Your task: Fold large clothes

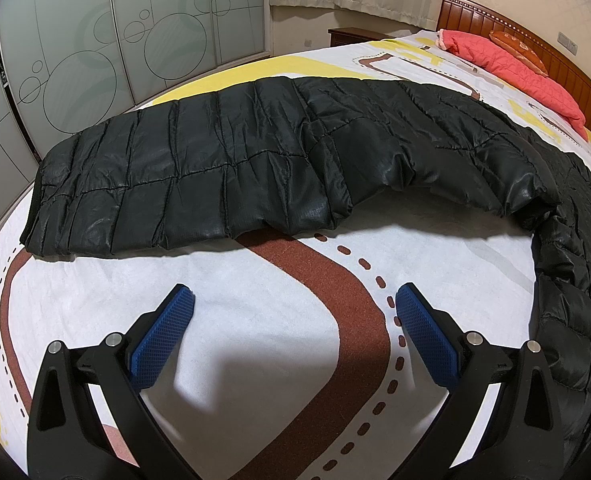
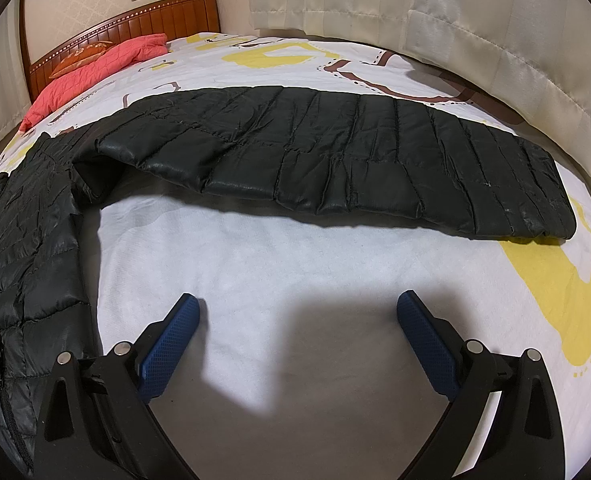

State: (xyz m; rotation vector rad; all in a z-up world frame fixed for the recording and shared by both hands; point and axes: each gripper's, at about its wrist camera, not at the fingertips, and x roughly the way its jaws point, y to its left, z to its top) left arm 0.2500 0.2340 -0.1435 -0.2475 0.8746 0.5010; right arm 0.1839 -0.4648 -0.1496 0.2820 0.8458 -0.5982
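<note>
Left wrist view showed the left gripper (image 1: 295,300), jaws apart and empty, above the bed (image 1: 255,300); the black jacket (image 1: 255,168) lay spread farther away. Right gripper (image 2: 298,308) likewise gaped, empty.

Black hand-held gripper (image 1: 294,300), blue textured pads (image 1: 163,334), silver screws.

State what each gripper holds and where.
Nothing. The left gripper and right gripper are open above the bedsheet, short of the black quilted puffer jacket.
</note>
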